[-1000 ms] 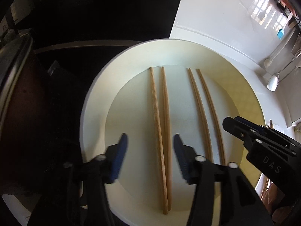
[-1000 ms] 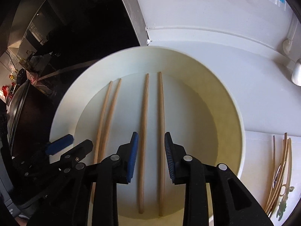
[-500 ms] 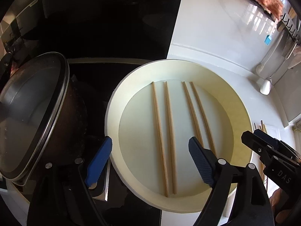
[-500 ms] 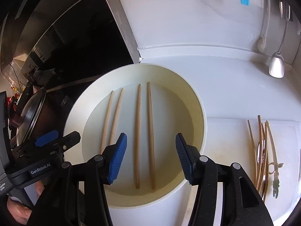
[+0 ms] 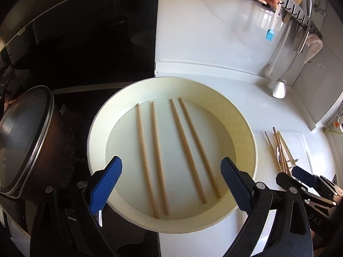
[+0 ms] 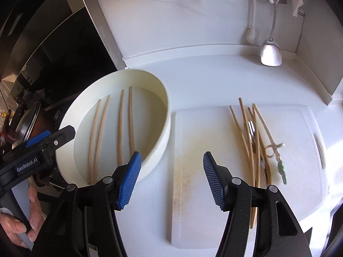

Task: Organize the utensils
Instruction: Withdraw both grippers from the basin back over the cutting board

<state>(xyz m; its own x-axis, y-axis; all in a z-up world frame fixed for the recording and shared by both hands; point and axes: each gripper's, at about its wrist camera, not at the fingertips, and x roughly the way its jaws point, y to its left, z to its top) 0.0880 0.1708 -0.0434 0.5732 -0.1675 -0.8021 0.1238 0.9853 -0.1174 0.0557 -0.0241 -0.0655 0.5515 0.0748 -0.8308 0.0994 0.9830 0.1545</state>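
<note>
1. Counter [image 6: 214, 79]: white surface carrying the work area. It borders a dark hob on the left and a raised back wall. Open room is widest between the tray and the board.
2. Round tray [image 5: 242, 117]: cream, with a raised rim. It sits partly over the hob edge, close beside a lidded pot [image 5: 23, 137]. Four chopsticks [image 5: 158, 150] lie flat in it as two separate pairs, roughly parallel.
3. Cutting board [image 6: 193, 128]: just right of the tray. A loose pile of utensils [image 6: 250, 141] lies on its right half; its left half is bare.
4. Left gripper [image 5: 171, 184]: jaws have just been opening and now stand wide above the near rim of the tray. Nothing is between them.
5. Right gripper [image 6: 171, 180]: jaws have just been opening, stand moderately apart, and hold nothing. It hangs over the board's left edge.
6. Step in hand, as a judgement: both pairs are placed and released; the fetch of further pieces is beginning.
7. Next move calls for the right gripper to reach right to the pile, isolate one stick, and clear the tray rim on return.
</note>
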